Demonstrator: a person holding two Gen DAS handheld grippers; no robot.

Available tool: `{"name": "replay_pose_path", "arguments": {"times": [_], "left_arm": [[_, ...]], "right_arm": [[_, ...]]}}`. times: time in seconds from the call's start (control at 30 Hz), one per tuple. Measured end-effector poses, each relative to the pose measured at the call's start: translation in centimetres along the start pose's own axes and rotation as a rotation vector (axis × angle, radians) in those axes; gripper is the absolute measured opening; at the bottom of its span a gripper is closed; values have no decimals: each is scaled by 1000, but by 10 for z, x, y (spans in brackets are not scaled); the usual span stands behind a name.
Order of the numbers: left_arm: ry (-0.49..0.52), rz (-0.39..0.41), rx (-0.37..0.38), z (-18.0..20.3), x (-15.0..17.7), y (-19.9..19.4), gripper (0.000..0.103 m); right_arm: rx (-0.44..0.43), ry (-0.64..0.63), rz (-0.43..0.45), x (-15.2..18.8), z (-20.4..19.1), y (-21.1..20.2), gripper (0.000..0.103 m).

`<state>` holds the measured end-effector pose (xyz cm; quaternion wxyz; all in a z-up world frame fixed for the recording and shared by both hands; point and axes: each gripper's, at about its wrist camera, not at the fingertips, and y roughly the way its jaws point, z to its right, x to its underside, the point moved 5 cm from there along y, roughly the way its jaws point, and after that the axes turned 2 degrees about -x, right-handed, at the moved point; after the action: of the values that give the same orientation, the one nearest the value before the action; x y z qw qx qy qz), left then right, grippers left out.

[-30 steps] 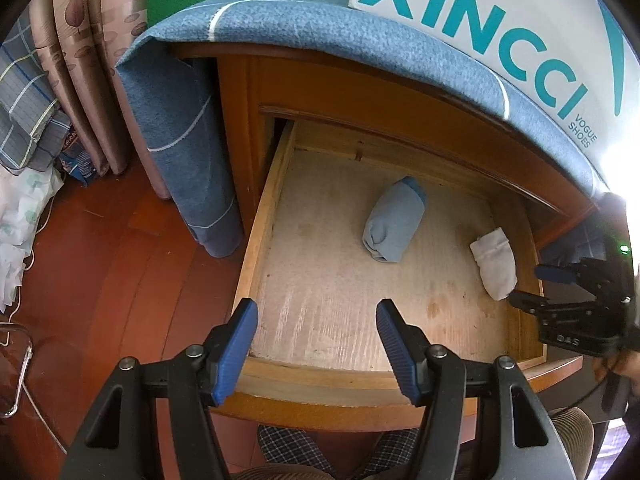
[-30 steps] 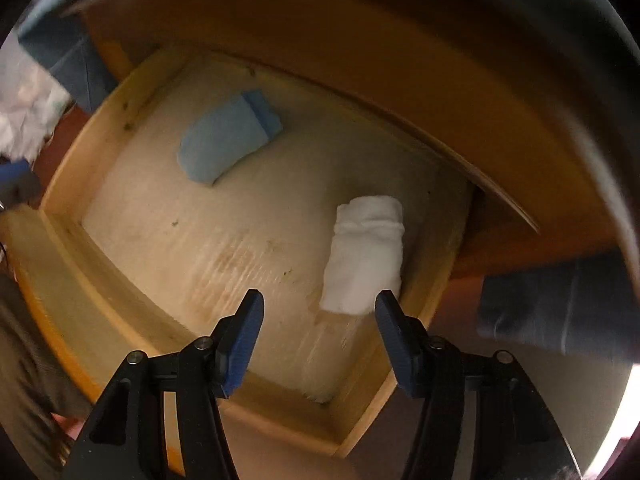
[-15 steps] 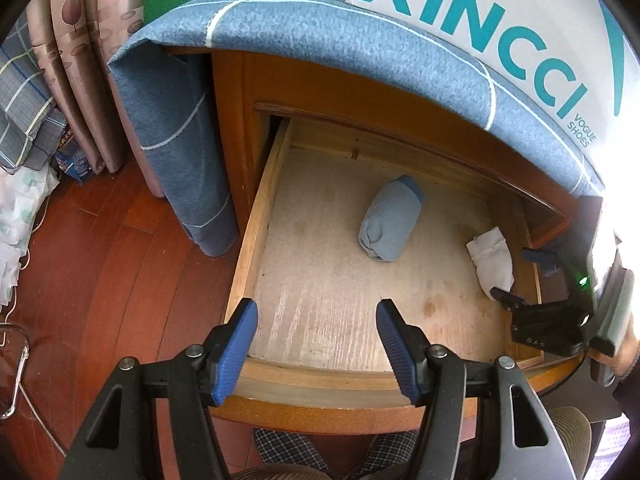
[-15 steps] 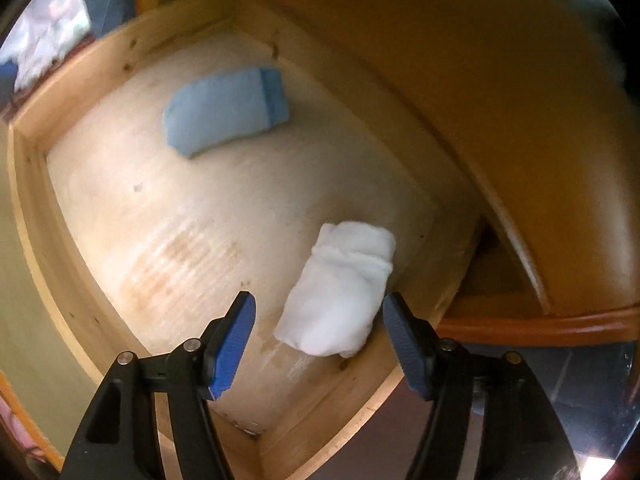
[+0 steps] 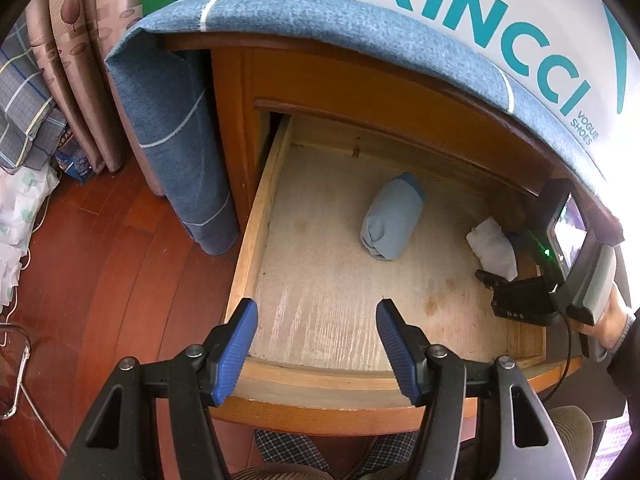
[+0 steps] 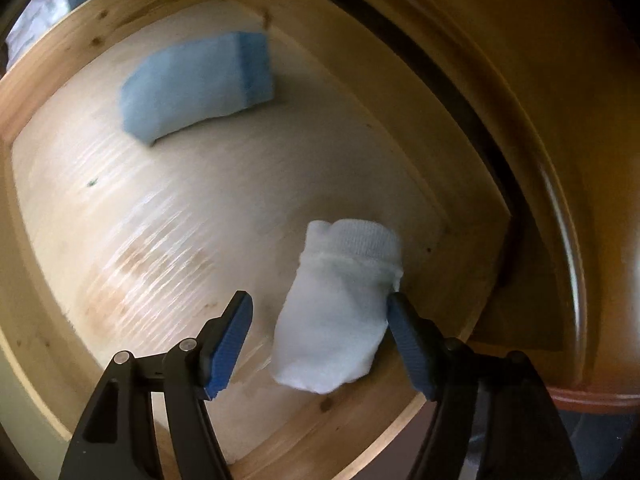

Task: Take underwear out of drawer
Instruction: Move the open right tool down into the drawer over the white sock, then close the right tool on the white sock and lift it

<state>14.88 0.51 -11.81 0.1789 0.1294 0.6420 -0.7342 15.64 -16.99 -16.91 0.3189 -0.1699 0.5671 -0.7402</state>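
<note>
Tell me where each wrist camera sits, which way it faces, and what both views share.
Left wrist: behind the open left gripper, above the drawer front, looking down into it; the right gripper, the person's hand and lap show.
Right wrist: behind the open right gripper, low inside the drawer's right side, facing the white roll between its fingers.
Shared: white roll, blue roll, drawer floor.

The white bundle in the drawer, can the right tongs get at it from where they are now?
Probably yes. The right tongs are open with the white bundle lying between the fingertips, one pad right at its edge. The drawer is pulled out and nothing covers the bundle; the blue bundle lies well apart.
</note>
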Motion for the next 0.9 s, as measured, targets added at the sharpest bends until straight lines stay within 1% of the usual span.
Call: {"name": "replay_pose_path", "arguments": {"times": [0.17, 0.27, 0.3, 0.33, 0.37, 0.47, 0.5, 0.53, 0.63, 0.73, 0.8, 0.9], "left_arm": [[2, -3, 1, 1, 0, 1, 63], [5, -4, -2, 2, 0, 1, 63], [5, -6, -2, 2, 0, 2, 63], [4, -6, -2, 2, 0, 2, 63], [2, -6, -1, 2, 0, 2, 63], [2, -6, -2, 2, -1, 2, 63], [4, -5, -3, 2, -1, 2, 63], [4, -5, -2, 3, -1, 1, 63], [2, -4, 0, 2, -1, 1, 63], [-1, -3, 1, 3, 0, 1, 63], [-2, -4, 2, 3, 0, 1, 63], [-1, -3, 3, 3, 0, 1, 63]], "right_arm": [[38, -37, 9, 0, 2, 6, 68], [65, -40, 6, 2, -1, 12, 63], [64, -36, 10, 3, -1, 12, 59], [71, -35, 11, 2, -4, 13, 51], [92, -40, 6, 4, -4, 12, 50], [76, -34, -2, 7, -1, 15, 48], [67, -28, -6, 7, -1, 14, 47], [36, -15, -9, 9, 1, 13, 46], [-81, 29, -7, 7, -3, 1, 45], [-217, 45, -7, 8, -13, -8, 45], [-247, 50, -8, 9, -16, -10, 46], [-242, 60, -19, 10, -16, -8, 50]]}}
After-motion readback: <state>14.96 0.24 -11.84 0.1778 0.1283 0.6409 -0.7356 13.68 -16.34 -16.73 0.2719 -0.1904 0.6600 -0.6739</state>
